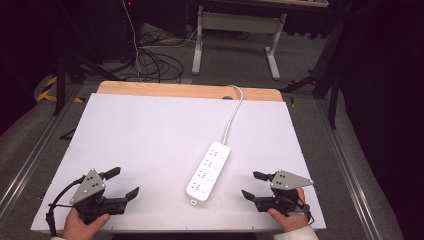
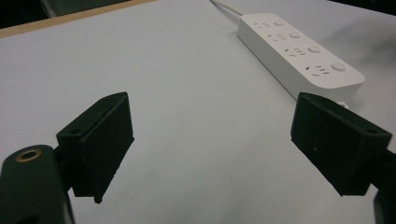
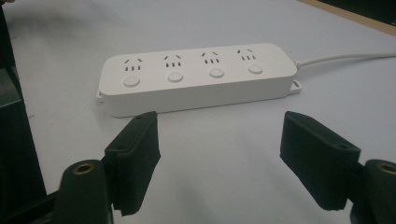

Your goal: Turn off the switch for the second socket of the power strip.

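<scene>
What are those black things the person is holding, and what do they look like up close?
Each hand holds a black tool: left tool, right tool. Each has two blocky black jaws with flat pads and a brass-ringed screw hole near the base. A grey three-cornered plate dotted with holes sits on top, and a black cable trails off. A pale sleeve shows at the right wrist.

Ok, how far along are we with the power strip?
Nothing looks done yet. The power strip lies flat mid-table, every socket empty, its cord running off the far edge. Left gripper and right gripper sit open on either side, holding nothing. Reaching for the strip and handling it remain.
</scene>
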`<control>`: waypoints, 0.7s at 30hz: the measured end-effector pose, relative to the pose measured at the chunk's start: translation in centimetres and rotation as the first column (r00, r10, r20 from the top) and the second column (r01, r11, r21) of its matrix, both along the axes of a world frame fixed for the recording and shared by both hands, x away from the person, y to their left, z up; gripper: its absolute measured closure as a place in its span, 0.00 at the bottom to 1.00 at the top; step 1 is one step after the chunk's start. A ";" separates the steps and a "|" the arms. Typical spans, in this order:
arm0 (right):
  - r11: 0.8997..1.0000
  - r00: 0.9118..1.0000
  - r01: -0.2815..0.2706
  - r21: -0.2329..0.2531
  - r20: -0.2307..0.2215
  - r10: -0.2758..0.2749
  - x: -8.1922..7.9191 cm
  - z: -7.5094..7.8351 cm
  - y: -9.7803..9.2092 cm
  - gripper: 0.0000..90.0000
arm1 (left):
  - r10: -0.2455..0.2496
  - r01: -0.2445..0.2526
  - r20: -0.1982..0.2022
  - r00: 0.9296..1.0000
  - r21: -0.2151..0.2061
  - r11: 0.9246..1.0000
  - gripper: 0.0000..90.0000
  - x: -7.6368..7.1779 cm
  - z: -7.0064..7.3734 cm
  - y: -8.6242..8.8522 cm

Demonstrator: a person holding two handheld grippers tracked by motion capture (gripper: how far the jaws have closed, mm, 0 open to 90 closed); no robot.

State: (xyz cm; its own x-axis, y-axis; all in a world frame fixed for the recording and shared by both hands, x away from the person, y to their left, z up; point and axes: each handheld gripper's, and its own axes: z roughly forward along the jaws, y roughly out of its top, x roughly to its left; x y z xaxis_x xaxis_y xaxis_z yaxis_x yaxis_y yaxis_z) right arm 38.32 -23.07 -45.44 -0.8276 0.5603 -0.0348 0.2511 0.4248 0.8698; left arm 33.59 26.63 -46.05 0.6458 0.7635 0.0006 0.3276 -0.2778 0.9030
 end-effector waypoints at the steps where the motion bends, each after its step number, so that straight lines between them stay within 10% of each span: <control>1: 1.000 1.000 0.000 0.001 0.001 0.000 0.0 0.0 0.0 0.32 | 0.002 -0.002 -0.003 1.000 -0.005 1.000 0.15 0.0 0.0 0.0; 21: 1.000 1.000 0.001 0.003 0.004 -0.001 -0.1 0.1 0.2 0.33 | 0.009 -0.009 0.005 1.000 0.008 1.000 0.15 -0.1 0.0 -0.1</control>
